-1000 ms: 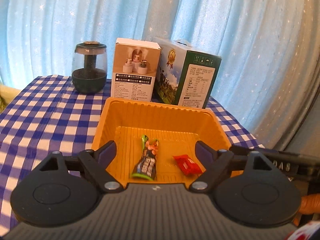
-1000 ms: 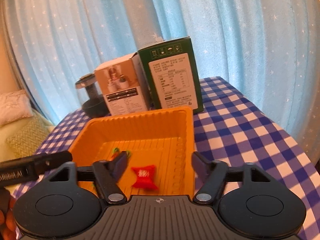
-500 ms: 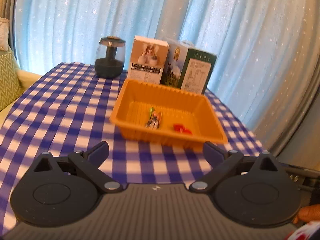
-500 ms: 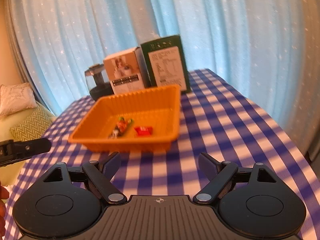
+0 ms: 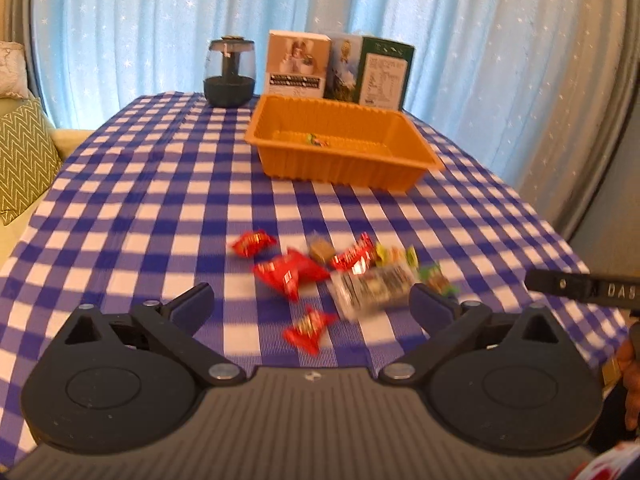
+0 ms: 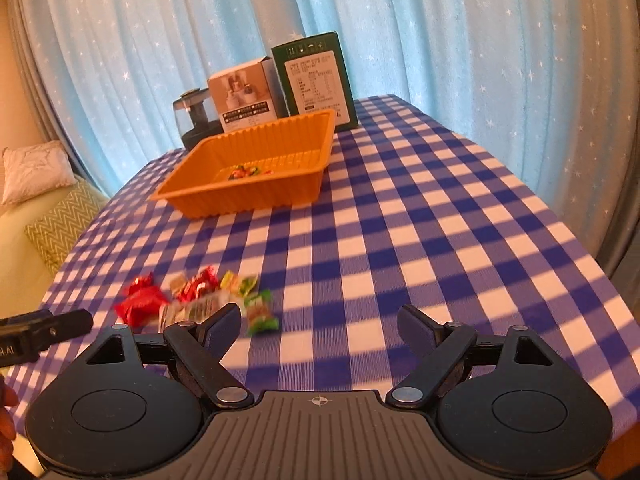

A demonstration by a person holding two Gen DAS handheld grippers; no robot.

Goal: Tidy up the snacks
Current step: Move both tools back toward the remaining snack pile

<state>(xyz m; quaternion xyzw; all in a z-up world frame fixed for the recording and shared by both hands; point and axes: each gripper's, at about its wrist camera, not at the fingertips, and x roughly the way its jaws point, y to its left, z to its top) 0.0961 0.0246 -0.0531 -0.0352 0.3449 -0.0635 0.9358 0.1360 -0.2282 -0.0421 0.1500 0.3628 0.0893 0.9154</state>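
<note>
Both grippers hover empty w/ jaws spread wide above the blue gingham tablecloth (image 5: 132, 200). Left gripper (image 5: 311, 304) sits right over the snack pile (image 5: 340, 276): a small red candy (image 5: 309, 327) lies between its fingertips, slightly toward 11 o'clock, long axis running approx 1-to-7. The larger red packet (image 5: 290, 272) is just beyond at 12, and the clear-wrapped bar (image 5: 372, 290) at about 1, its long axis nearly crosswise (9-to-3), one end just beside the right-hand fingertip (image 5: 430, 300). In the right wrist view the same pile falls at 10–11 o'clock off the right gripper (image 6: 320, 326), w/ a green candy (image 6: 261, 314) nearest its inner finger. So the left is better placed, I'd judge; the right needs a sideways shift first. The orange tray (image 5: 340, 162) stands well apart at 12 o'clock, by the boxes (image 5: 340, 68) and dark jar (image 5: 230, 72), w/ a couple of snacks inside (motion blur, wrappers unreadable).
</note>
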